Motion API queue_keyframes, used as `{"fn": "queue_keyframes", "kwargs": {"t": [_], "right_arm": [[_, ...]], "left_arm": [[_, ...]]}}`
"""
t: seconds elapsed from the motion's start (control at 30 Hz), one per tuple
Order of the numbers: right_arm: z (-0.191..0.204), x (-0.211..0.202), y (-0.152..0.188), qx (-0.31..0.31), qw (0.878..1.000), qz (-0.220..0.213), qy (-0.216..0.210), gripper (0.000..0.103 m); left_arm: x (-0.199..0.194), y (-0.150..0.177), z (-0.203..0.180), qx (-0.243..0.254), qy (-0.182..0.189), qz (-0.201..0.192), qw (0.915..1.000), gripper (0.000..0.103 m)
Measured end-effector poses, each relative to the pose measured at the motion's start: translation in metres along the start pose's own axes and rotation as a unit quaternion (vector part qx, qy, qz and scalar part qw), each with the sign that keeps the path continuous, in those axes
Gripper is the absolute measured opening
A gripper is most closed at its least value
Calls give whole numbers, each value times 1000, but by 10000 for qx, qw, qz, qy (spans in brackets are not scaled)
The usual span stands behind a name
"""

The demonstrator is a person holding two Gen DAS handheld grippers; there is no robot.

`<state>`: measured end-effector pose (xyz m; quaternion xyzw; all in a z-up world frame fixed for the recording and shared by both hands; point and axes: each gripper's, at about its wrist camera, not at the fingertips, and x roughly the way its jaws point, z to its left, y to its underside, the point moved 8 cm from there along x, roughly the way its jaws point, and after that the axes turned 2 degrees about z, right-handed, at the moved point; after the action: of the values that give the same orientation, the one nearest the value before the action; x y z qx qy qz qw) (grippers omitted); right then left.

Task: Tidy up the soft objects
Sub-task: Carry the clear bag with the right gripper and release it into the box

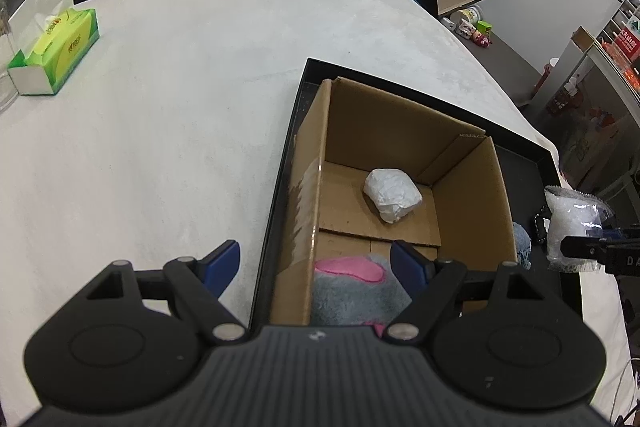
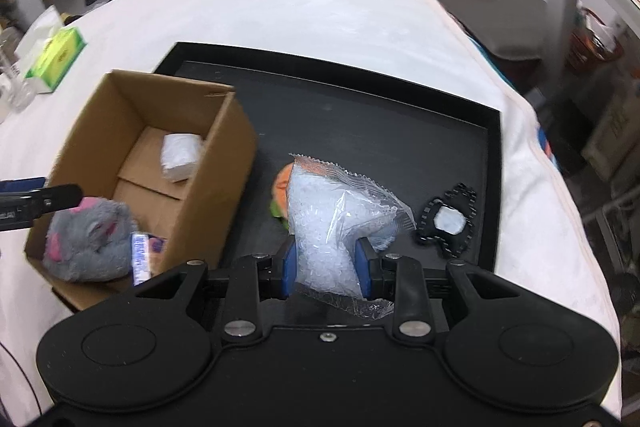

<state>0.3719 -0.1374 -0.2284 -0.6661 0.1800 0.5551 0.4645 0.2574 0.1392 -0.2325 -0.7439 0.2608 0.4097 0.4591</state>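
Observation:
A brown cardboard box (image 2: 224, 163) stands on the left part of a black tray (image 2: 360, 107). Inside it lie a white crumpled wad (image 1: 394, 195), a grey and pink plush toy (image 1: 352, 287) and a small blue-white packet (image 2: 140, 259). My left gripper (image 1: 316, 263) is open and straddles the box's near-left wall, one finger over the plush. My right gripper (image 2: 326, 267) is shut on a clear bag of white beads (image 2: 328, 219), held above the tray to the right of the box. An orange and green toy (image 2: 280, 183) shows behind the bag.
A black spiky object with a pale middle (image 2: 448, 223) lies on the tray's right side. A green tissue box (image 1: 56, 55) sits far left on the white cloth (image 1: 180, 107). A blue-grey fuzzy item (image 1: 522, 243) lies beside the box. Furniture and clutter surround the table.

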Motion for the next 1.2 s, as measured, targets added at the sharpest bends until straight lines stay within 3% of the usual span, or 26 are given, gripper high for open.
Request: {"fn": "queue_keyframes", "kwargs": {"t": [0.4,0.53,0.7,1.07,1.2], "right_arm": [[35,-18,-28,-334,9988,-266,-237,30],[51,-21,-39,-474,9977,-356,-337,30],[73,-18,-46,-578,9962,-380,-522,30],[116,-7,-54,-793,9929,-358,-806,30],[128,-3,-54,-834,9923,-338,-846,30]], "left_arm": [[-6,2,7,-73,60,-151,9998,80],[-8,5,10,-82,136,-170,9997,75],[-7,12,15,-151,231,-63,9996,55],[-8,16,17,-229,513,-9,9984,24],[-7,16,15,-248,489,-32,9985,24]]}}
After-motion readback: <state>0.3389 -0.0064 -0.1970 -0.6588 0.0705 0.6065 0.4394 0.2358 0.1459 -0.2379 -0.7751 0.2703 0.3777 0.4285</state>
